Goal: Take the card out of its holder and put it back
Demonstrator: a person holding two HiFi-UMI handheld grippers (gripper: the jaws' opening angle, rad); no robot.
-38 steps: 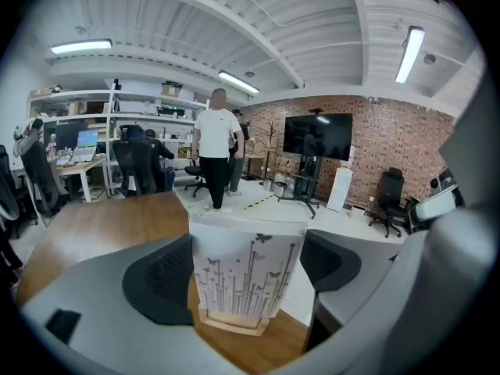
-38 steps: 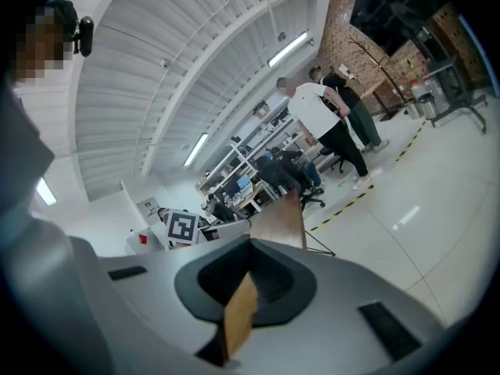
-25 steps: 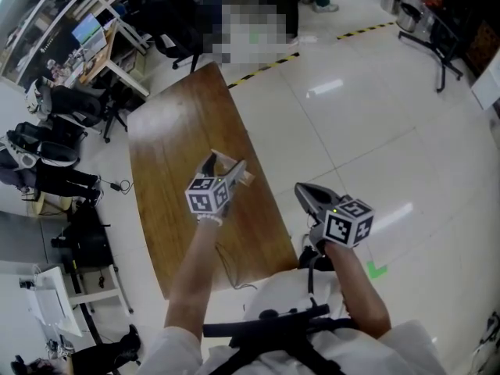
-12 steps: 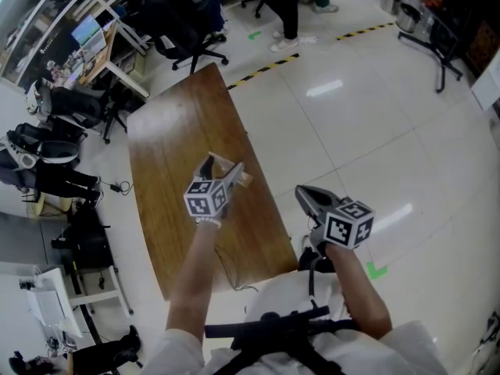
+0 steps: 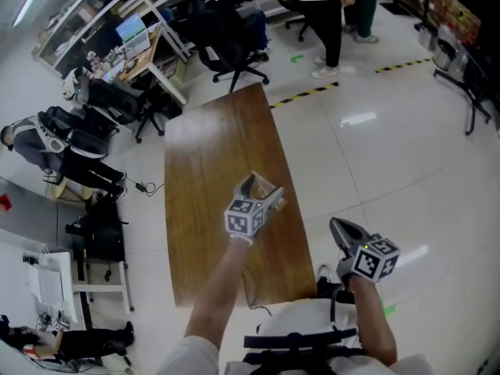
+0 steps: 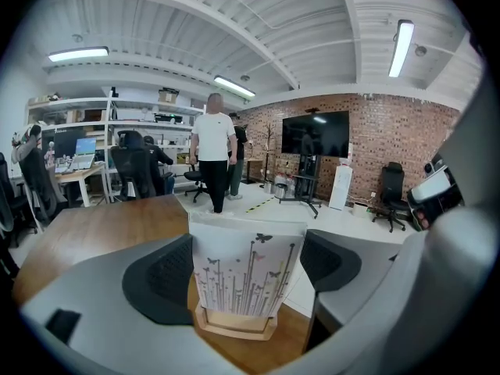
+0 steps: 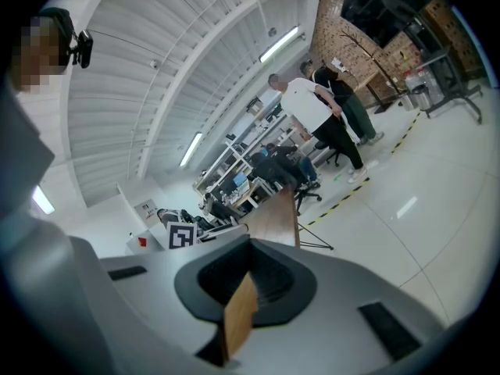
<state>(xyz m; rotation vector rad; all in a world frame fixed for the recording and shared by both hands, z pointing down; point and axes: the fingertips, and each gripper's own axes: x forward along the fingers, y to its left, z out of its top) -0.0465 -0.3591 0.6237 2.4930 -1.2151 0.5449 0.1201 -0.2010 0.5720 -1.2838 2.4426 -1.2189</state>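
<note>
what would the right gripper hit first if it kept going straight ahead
Probably the right edge of the wooden table, which lies ahead of the right gripper, shut on a wooden strip; depth is unclear.

A white card (image 6: 246, 264) printed with grey stems and small grey and pink butterflies sits in a pale wood holder (image 6: 234, 324) above a brown wood-grain surface (image 5: 207, 162). The left tool (image 5: 262, 190) and right tool (image 5: 340, 226) are grey with black pads (image 6: 160, 280) and white cubes (image 5: 244, 219) bearing black square markers. The right tool's pads meet on a tan strip (image 7: 238, 319).
</note>
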